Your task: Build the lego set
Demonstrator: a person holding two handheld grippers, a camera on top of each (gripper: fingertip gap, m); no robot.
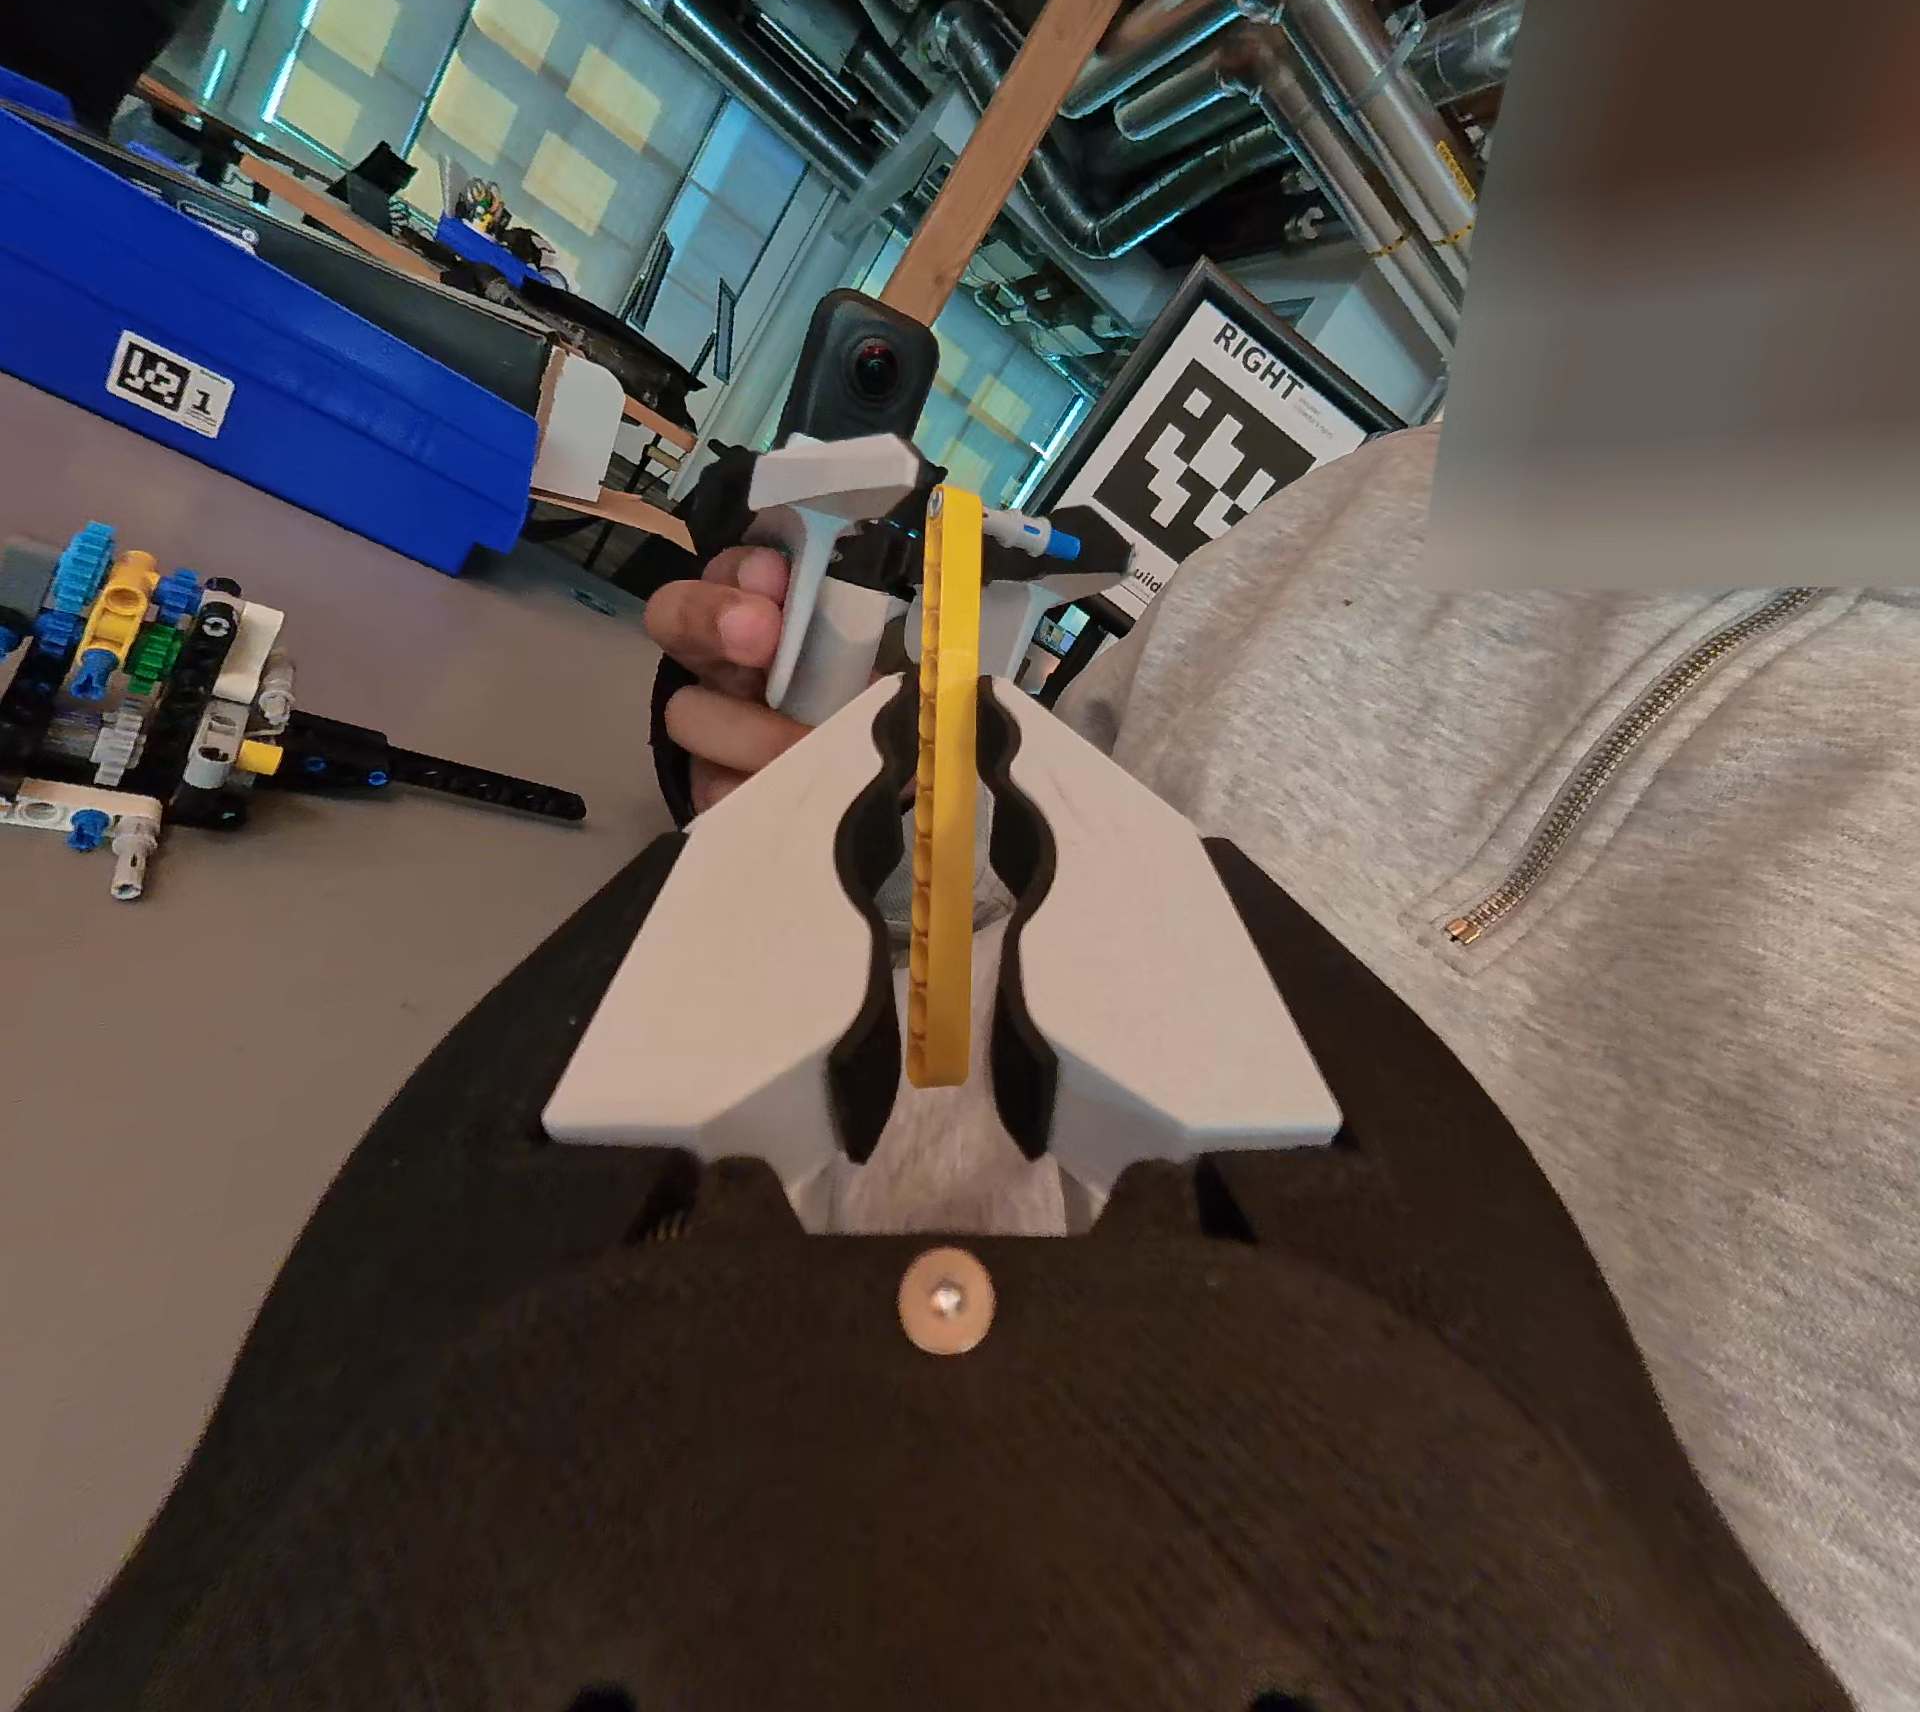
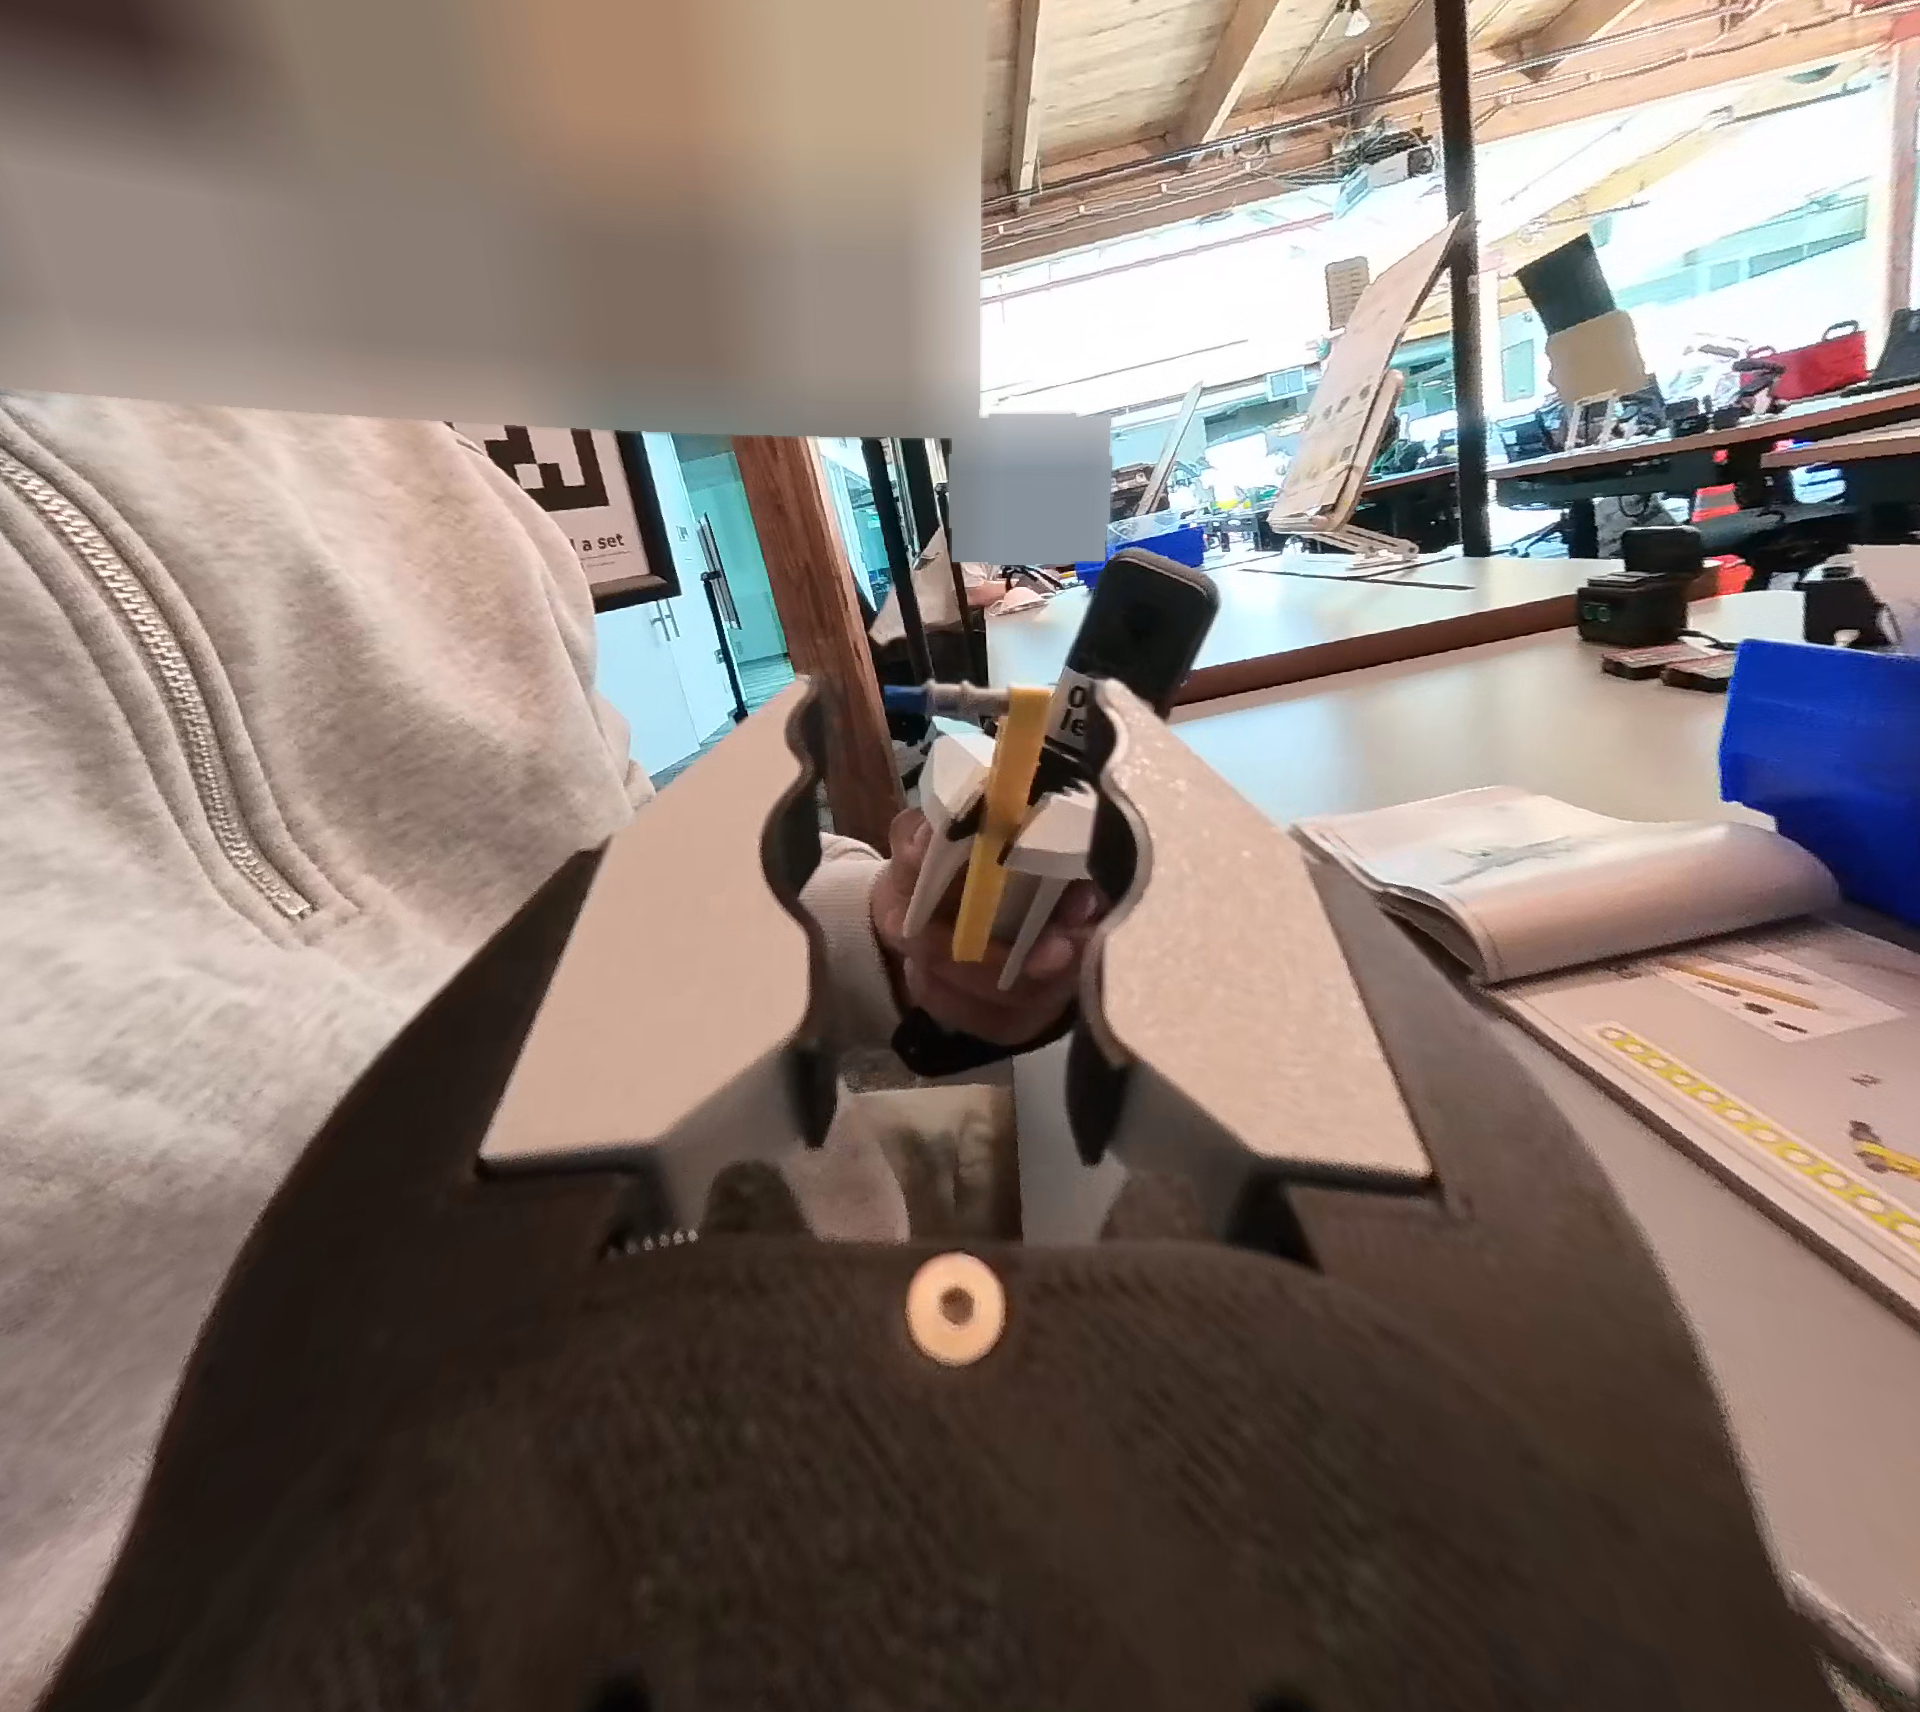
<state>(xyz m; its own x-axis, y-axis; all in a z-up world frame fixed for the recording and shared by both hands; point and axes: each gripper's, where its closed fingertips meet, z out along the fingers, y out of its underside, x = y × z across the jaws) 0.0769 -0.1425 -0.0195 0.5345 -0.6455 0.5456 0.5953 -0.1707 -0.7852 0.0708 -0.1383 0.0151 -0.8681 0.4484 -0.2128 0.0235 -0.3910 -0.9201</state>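
My left gripper is shut on a long yellow Lego beam and holds it upright above the grey table. A grey pin with a blue end sticks out of the beam's top hole. My right gripper is open, with its jaws on either side of the beam's top and the pin. It faces my left gripper and also shows in the left wrist view. The yellow beam also shows in the right wrist view. A partly built Lego model lies on the table to the left.
A blue bin stands behind the model. In the right wrist view an open instruction booklet, a printed sheet and another blue bin lie to the right. A person in a grey zip hoodie is close behind both grippers. The tips of both grippers are at nearly the same place. Both grippers' tips are roughly 20 cm from the partly built Lego model.
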